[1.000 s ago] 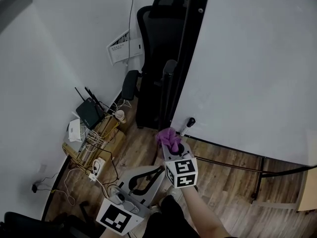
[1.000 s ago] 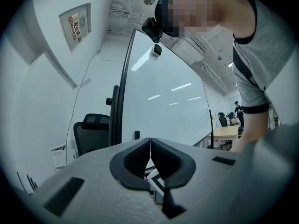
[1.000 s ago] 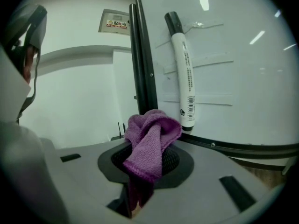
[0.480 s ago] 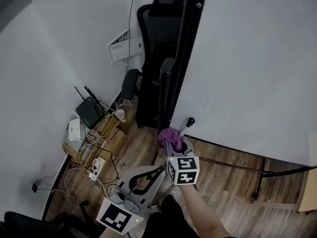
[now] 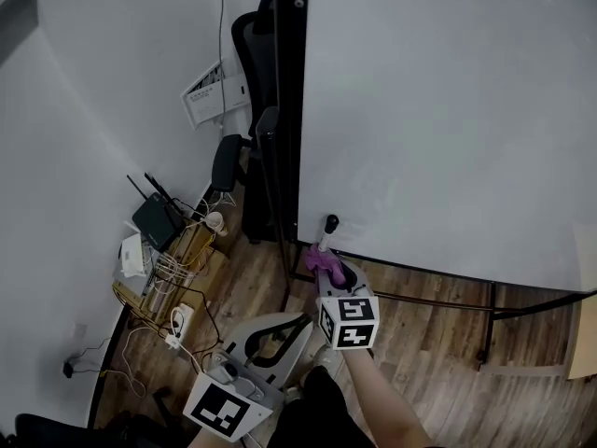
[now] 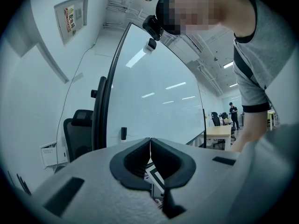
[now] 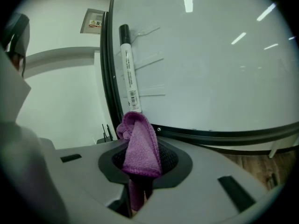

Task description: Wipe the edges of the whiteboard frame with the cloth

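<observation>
In the head view, the right gripper [image 5: 326, 269] is seen held low at the bottom-left corner of the whiteboard frame [image 5: 290, 110]. The purple cloth [image 5: 321, 261] is seen just below a marker [image 5: 327, 229] stuck to the whiteboard [image 5: 448, 110]. The left gripper [image 5: 294, 325] is held lower, apart from the frame.

In the left gripper view, its fingers are shown pressed together with nothing between them.

In the right gripper view, the cloth is seen clamped between the fingers, its folded top close to the frame's bottom rail. Contact cannot be told.

A black office chair [image 5: 250, 63] stood upper left of centre. A black router [image 5: 151, 220] sat among tangled cables [image 5: 177, 278] at mid left.
</observation>
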Demonstrator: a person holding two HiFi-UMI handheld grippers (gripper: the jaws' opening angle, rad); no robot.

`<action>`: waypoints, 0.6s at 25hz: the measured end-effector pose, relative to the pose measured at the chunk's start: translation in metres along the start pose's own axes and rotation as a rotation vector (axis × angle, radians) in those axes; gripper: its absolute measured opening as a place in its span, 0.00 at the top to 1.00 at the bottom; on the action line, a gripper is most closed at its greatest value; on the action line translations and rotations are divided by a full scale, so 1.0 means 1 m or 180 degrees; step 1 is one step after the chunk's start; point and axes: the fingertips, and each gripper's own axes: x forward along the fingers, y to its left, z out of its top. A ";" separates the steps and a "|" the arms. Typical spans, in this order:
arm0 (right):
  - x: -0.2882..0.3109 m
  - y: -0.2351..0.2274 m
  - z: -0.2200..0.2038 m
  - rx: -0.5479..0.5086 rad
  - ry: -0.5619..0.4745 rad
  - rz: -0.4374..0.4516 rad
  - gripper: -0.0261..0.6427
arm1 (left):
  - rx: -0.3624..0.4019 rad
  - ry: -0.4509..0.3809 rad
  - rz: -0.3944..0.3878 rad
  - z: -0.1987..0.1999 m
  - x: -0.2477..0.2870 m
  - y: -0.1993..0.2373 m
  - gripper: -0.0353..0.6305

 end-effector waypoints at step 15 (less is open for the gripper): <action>-0.037 -0.055 -0.005 0.0214 -0.0078 -0.0387 0.86 | -0.0004 0.0006 -0.0283 0.002 0.018 -0.027 0.92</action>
